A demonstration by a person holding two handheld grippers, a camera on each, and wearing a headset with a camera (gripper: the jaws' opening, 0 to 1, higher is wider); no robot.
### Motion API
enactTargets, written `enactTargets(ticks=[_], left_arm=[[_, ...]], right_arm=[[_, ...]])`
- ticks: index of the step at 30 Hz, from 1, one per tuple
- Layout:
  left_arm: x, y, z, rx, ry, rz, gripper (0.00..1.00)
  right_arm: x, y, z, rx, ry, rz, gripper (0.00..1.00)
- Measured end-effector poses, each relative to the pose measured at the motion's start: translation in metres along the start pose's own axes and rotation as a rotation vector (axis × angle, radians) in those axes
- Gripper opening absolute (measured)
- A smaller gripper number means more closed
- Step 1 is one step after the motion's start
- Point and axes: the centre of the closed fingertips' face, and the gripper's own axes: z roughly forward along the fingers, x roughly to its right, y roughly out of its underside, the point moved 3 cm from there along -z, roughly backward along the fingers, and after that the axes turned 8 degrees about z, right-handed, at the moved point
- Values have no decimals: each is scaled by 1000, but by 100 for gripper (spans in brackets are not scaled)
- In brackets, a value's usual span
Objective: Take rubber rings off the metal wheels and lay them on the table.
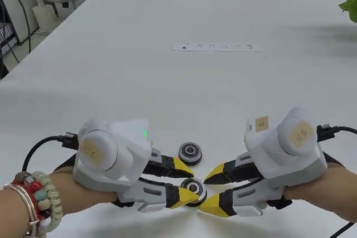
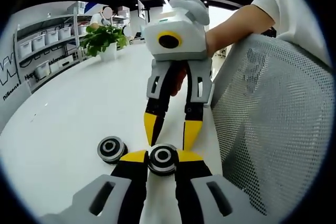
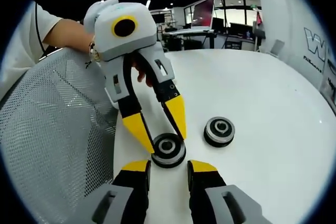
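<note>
One metal wheel (image 1: 193,188), with the black rubber ring (image 3: 168,164) on it, is gripped between the jaws of the left gripper (image 1: 190,182) at the near edge of the white bench (image 1: 223,93). The right gripper (image 1: 206,192) is pointed at it with its jaws narrowly apart, and nothing is held in them. A second wheel (image 1: 190,152) is seen just beside.
</note>
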Motion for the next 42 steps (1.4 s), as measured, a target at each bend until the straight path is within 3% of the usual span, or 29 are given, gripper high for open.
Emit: enactTargets(ticks=[1,8,19,27,37,39,42], left_arm=[[0,3,0,-10,3,3,14],[4,3,3,30,17,-22,9],[-2,6,6,83,8,-25,8],[-6,5,5,84,-28,-30,8],[-5,4,3,83,-34,-20,8],[-5,5,2,83,-35,-21,8],[-5,4,2,84,-35,-20,8]], right_arm=[[0,0,0,1,0,0,26],[0,-2,0,10,-1,6,25],[2,-4,1,29,11,3,24],[6,-4,-1,36,23,1,20],[6,-4,-2,25,25,-68,17],[10,0,-3,-9,47,-105,14],[9,0,-3,3,35,-55,11]])
